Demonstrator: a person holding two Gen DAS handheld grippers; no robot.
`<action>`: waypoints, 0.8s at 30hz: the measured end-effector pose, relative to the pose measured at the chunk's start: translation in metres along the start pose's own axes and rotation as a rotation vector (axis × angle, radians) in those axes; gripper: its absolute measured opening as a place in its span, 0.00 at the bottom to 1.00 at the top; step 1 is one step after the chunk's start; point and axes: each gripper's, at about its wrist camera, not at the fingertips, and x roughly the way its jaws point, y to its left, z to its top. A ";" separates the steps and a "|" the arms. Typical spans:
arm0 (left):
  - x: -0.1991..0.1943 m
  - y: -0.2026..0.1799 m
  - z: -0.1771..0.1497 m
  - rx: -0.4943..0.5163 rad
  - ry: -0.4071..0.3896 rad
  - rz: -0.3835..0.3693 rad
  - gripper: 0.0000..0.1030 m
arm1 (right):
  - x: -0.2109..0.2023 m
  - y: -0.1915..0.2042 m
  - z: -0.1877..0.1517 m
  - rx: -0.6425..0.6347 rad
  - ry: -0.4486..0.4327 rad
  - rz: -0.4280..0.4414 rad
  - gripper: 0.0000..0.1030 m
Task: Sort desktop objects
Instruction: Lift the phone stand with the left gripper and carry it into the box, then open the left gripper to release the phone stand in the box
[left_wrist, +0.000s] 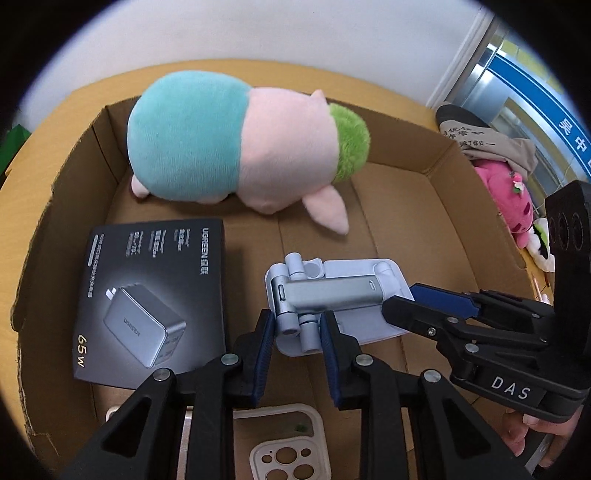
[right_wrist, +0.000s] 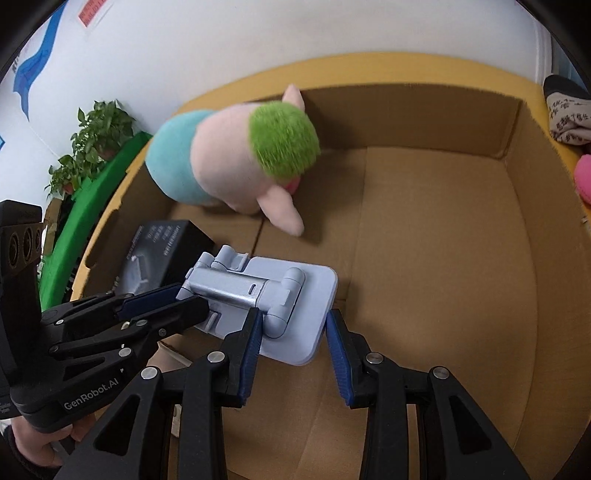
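Observation:
A light blue folding phone stand (left_wrist: 332, 299) lies inside a cardboard box (left_wrist: 436, 206); the right wrist view shows it too (right_wrist: 291, 295). My left gripper (left_wrist: 297, 332) has its jaws on either side of the stand's hinge end, seemingly gripping it. My right gripper (right_wrist: 293, 328) straddles the other end of the stand, its pads at the base plate's edges. In the left wrist view the right gripper (left_wrist: 410, 299) reaches in from the right. A teal, pink and green plush (left_wrist: 236, 147) lies at the back of the box. A black UGREEN charger box (left_wrist: 155, 299) lies to the left.
A clear phone case (left_wrist: 288, 454) lies at the box's near edge. Outside the box on the right are a pink plush (left_wrist: 509, 199) and a grey cloth item (left_wrist: 491, 144). A potted plant (right_wrist: 92, 144) and a green board stand on the left.

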 end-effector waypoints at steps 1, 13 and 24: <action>0.001 0.001 0.000 0.001 0.004 0.005 0.22 | 0.003 -0.002 0.000 0.009 0.012 0.005 0.37; -0.060 -0.010 -0.003 0.036 -0.157 0.057 0.41 | -0.057 0.010 -0.014 -0.007 -0.125 -0.012 0.90; -0.191 -0.058 -0.126 0.153 -0.648 0.114 0.78 | -0.174 0.045 -0.132 -0.110 -0.403 -0.114 1.00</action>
